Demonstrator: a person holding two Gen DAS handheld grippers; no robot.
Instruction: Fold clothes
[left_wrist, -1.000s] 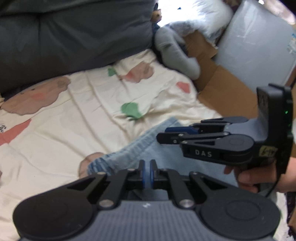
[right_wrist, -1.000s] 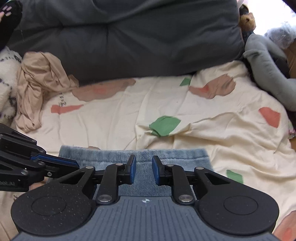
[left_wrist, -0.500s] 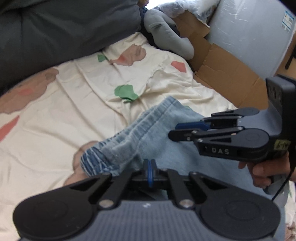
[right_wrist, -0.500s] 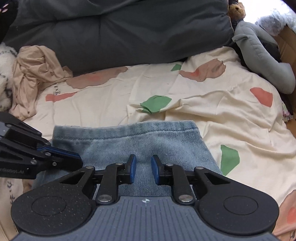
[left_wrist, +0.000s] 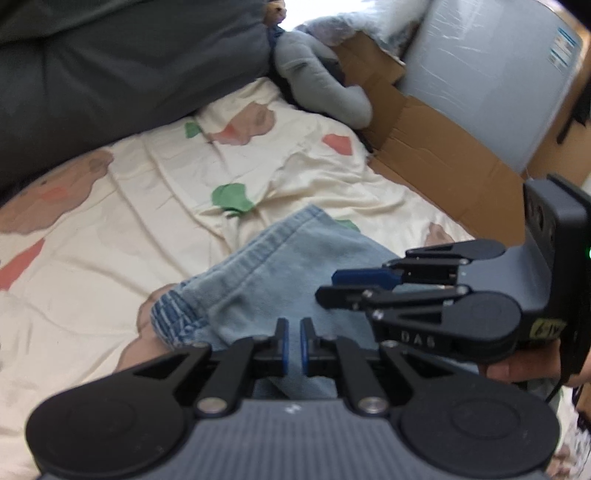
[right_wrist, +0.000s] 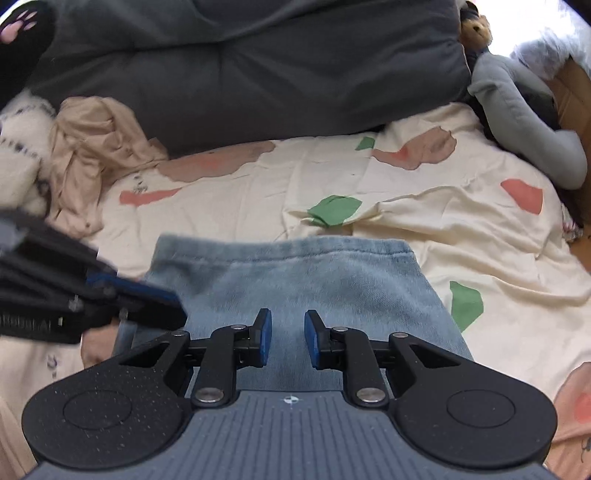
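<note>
A: Jeans (right_wrist: 314, 280) are seen folded flat on the bed sheet (right_wrist: 480, 229), beneath both grippers

B: Left gripper (left_wrist: 291, 345) fingers are being parted slightly, nothing clamped; right gripper (right_wrist: 287, 338) fingers are held narrowly apart, empty. Farther back, a grey duvet (right_wrist: 258, 66) is seen

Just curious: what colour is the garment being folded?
Faded light blue denim, clearest in the right wrist view.

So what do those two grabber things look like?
Both are black with round side discs, silver bolts and a ribbed grey-blue body. The left gripper and right gripper have blue pads on thin fingers. The right one has white letters, a yellow sticker, a tiny green light and a black cable.
</note>
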